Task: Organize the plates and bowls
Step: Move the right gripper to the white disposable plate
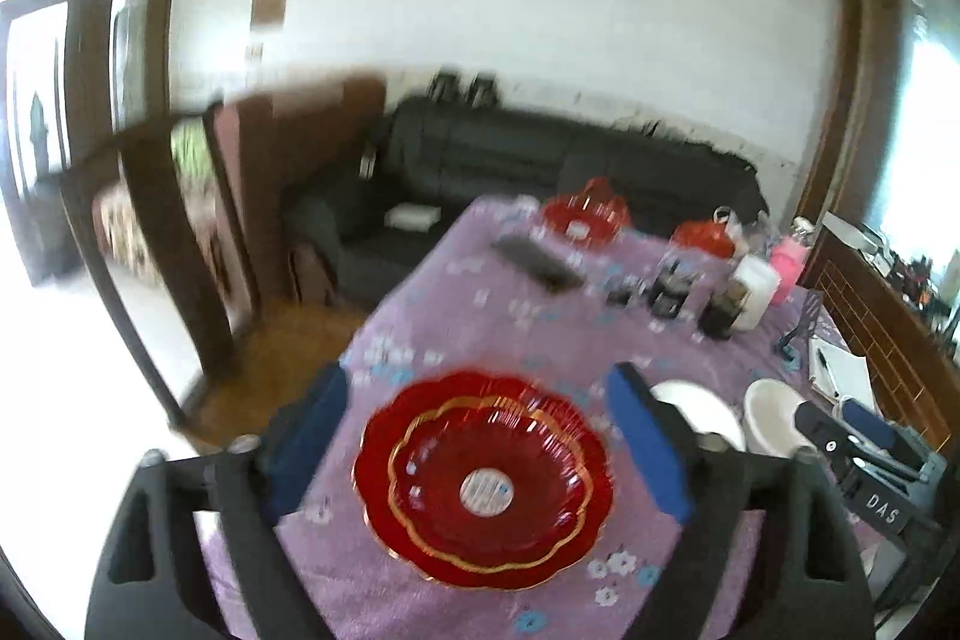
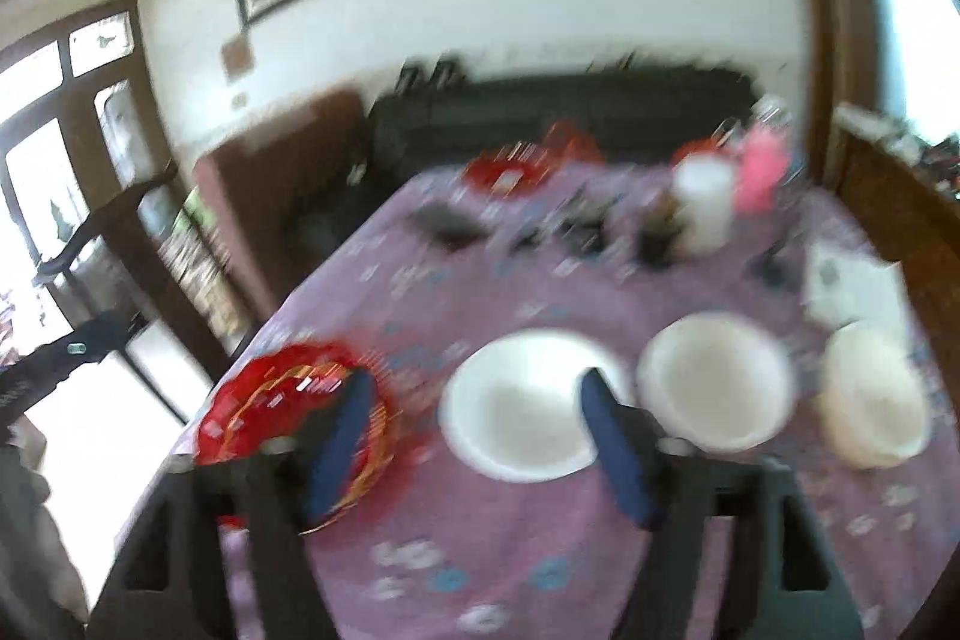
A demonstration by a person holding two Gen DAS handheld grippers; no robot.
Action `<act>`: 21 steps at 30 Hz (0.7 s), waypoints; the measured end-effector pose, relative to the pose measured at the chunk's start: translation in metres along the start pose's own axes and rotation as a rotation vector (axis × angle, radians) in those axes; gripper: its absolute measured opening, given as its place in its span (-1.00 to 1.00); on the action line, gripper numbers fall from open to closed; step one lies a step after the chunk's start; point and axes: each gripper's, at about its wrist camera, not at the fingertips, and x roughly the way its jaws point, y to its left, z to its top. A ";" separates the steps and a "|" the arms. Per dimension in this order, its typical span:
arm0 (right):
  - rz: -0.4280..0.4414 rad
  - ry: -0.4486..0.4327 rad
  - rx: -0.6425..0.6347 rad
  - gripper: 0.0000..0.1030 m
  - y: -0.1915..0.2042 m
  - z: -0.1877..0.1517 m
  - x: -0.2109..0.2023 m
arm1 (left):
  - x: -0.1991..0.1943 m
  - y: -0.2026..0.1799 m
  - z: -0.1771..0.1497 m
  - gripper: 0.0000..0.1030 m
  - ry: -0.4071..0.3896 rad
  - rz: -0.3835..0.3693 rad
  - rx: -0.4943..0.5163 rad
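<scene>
Counting from the near edge of the purple cloth (image 2: pixel 540 532): two red plates (image 1: pixel 483 478) lie stacked, the smaller on the larger, at the left. To their right stand three white dishes in a row: a white plate (image 2: pixel 519 406), a white bowl (image 2: pixel 714 385) and a cream bowl (image 2: pixel 873 394), set apart from each other. Two more red dishes (image 1: pixel 585 214) sit at the far edge, blurred. The left gripper (image 1: pixel 483 436) hangs above the red stack, jaws spread wide, nothing between the pads. The right gripper (image 2: pixel 480 442) hangs over the gap between red stack and white plate, likewise released and empty. Dark jars and a white cup (image 2: pixel 705 205) crowd the far middle; their count is lost in blur.
</scene>
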 end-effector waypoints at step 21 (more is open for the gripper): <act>0.068 0.257 0.238 0.61 -0.120 -0.044 0.047 | 0.124 -0.105 -0.035 0.95 0.400 -0.226 0.013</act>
